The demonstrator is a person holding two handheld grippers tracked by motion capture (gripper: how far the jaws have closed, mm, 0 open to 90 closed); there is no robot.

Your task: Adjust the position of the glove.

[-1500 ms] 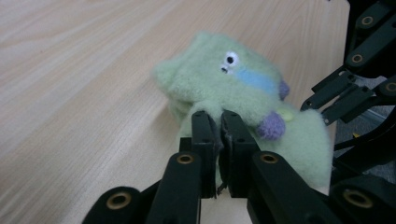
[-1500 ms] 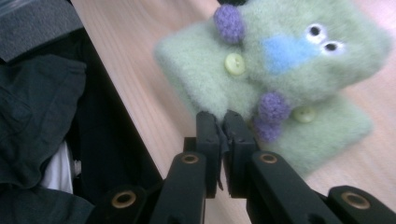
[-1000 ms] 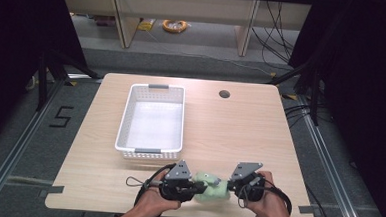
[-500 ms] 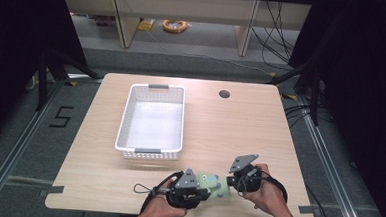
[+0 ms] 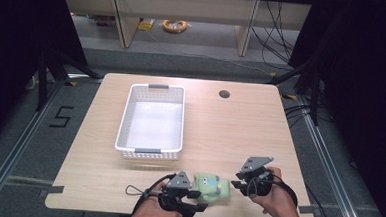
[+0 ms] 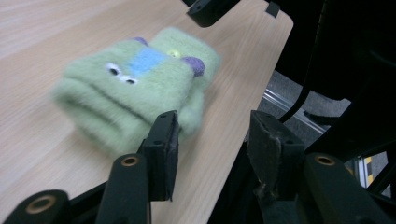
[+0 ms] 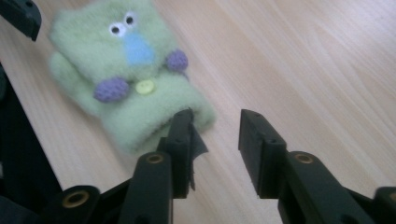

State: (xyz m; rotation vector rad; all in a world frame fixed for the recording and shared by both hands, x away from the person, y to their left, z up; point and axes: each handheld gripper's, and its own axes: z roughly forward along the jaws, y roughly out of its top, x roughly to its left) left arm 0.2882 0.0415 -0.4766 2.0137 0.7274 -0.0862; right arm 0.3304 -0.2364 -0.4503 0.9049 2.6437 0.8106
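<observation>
Toy: green plush toy (image 5: 210, 186) lies flat on the table (image 5: 229, 135), close to the near edge, between the two grippers. Face with white eyes and a blue patch is up; purple knobs and a yellow button show in the right gripper view (image 7: 130, 70).

Left gripper: left gripper (image 5: 192, 199) at the toy's left end, jaws apart. In its own view (image 6: 212, 144) one jaw lies against or just in front of the toy's corner, the other hangs past the table edge. Nothing clamped.

Right gripper: right gripper (image 5: 238, 185) just off the toy's right end, jaws apart and empty. In its own view (image 7: 215, 140) one jaw tip sits at the toy's end, touching or nearly so; I cannot tell which.

Change, toy: a second ago it was up between the two grippers near the person; now it rests on the wood, slightly farther forward and flatter.

Change, grippers: the left one has slid down and left toward the table edge; the right one has moved outward from the toy. Both have come off it.

Basket: white basket (image 5: 150, 119) stands well apart, farther up the table, nothing in it.

Reading: looks like a release or a change of hold. The toy is down and free, not in the basket.

Next need, judged: one gripper must close over a soft end for a fresh hold before any carry.

Risk: toy near the edge; a nudge from the left jaw could push it off.
</observation>
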